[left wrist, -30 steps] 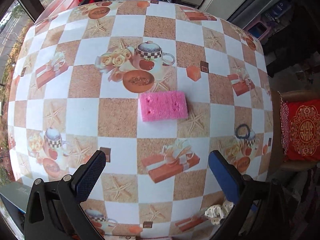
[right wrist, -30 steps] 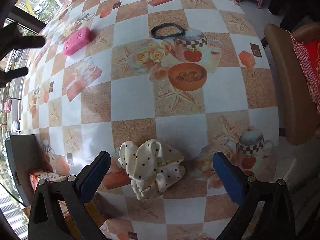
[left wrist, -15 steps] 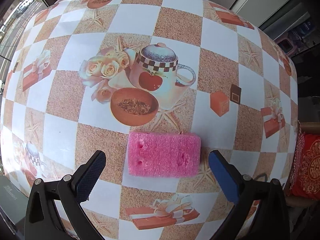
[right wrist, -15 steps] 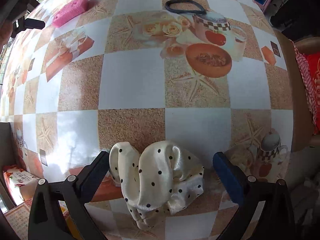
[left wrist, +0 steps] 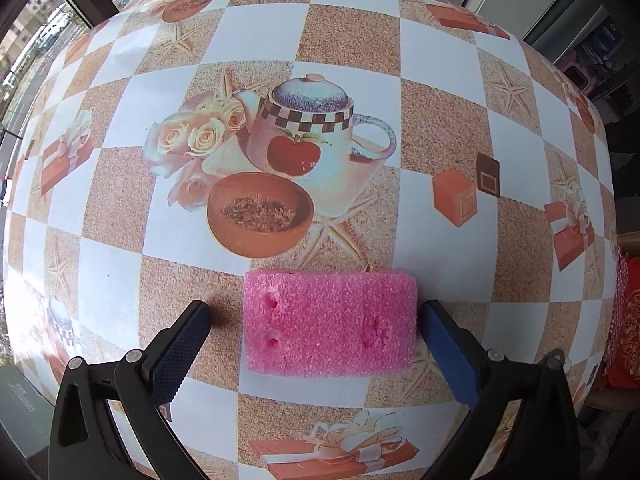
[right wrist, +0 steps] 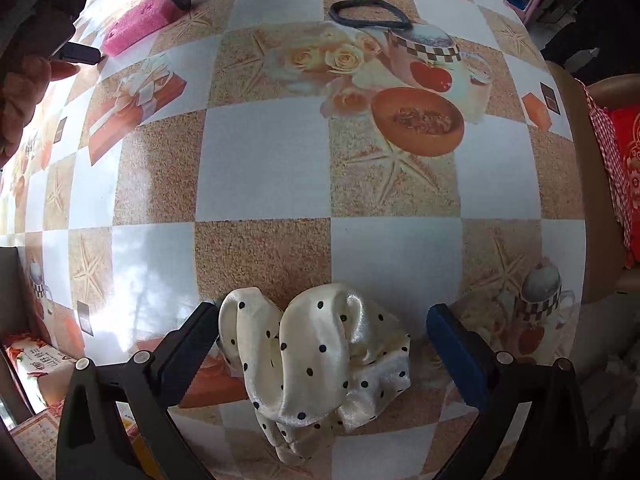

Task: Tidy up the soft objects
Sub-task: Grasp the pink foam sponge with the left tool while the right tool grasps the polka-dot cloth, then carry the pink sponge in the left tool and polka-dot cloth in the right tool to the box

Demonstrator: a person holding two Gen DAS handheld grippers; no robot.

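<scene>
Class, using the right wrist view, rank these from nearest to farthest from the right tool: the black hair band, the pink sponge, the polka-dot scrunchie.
1. Polka-dot scrunchie: between the right tool's fingers.
2. Black hair band: far, centre-right.
3. Pink sponge: far upper left, slightly beyond.

Open table [left wrist: 352, 32] beyond the sponge [left wrist: 330, 322], nothing standing there. Bare squares ahead of the scrunchie [right wrist: 316, 360]; hair tie [right wrist: 370, 12] lying far off.

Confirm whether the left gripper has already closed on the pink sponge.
No: the left gripper is open, its fingers either side of the sponge, with a gap on the left.
</scene>
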